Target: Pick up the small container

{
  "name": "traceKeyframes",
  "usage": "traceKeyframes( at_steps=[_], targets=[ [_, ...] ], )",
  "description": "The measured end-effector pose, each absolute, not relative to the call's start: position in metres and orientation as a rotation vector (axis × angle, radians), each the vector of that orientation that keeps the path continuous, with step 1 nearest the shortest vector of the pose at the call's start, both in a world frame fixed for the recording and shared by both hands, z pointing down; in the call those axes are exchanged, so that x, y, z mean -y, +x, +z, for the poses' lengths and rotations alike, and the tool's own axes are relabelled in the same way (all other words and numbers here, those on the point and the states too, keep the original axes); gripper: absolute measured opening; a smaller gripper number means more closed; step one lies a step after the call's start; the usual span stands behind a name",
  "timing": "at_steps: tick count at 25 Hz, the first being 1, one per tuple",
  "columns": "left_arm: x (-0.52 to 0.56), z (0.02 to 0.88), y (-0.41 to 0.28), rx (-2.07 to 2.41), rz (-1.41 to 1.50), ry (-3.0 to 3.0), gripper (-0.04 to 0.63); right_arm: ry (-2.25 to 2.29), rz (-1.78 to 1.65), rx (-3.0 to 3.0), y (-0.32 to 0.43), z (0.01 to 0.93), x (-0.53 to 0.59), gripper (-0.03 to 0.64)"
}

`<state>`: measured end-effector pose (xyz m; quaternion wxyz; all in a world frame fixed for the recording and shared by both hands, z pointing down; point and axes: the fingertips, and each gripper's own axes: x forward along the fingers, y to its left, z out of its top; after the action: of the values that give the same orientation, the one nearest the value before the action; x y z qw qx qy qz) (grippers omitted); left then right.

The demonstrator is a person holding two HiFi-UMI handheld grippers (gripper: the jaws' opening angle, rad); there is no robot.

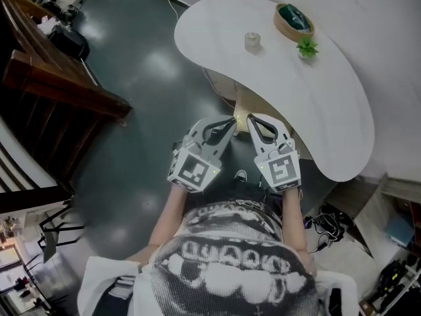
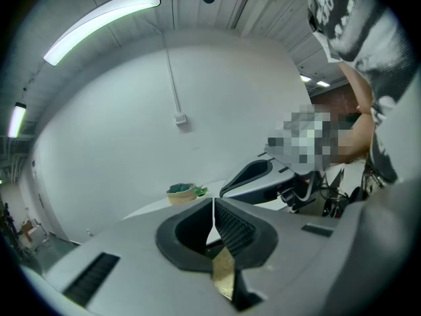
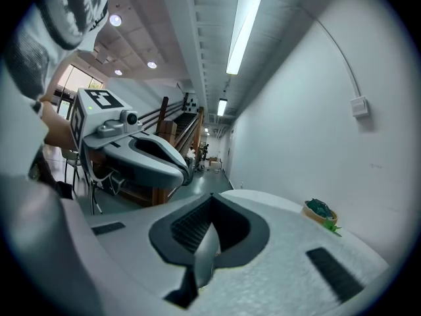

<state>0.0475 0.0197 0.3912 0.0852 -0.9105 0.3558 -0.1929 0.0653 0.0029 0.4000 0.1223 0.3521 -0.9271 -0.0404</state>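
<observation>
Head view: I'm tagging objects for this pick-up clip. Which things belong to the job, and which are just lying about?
Job:
- small clear round container
- white curved table it stands on
- left tool and right tool, both shut, holding nothing

Lying about:
- round wooden bowl with green contents
- small green plant

My left claw (image 1: 230,121) and right claw (image 1: 250,118) sit side by side, jaws closed, near the white counter's (image 1: 329,110) edge. The small container (image 1: 252,41) stands well ahead of them, with a bowl (image 1: 293,20) and a plant (image 1: 306,47) farther off to the right.
</observation>
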Motion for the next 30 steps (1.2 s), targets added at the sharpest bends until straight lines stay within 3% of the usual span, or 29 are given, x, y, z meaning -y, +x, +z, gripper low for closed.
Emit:
traceKeyframes(
  at_steps=[30],
  targets=[
    [0.213, 0.413, -0.013, -0.694, -0.504, -2.856, 0.008, 1.227, -0.094, 2.325, 0.021, 0.457, 0.234, 0.003]
  ],
)
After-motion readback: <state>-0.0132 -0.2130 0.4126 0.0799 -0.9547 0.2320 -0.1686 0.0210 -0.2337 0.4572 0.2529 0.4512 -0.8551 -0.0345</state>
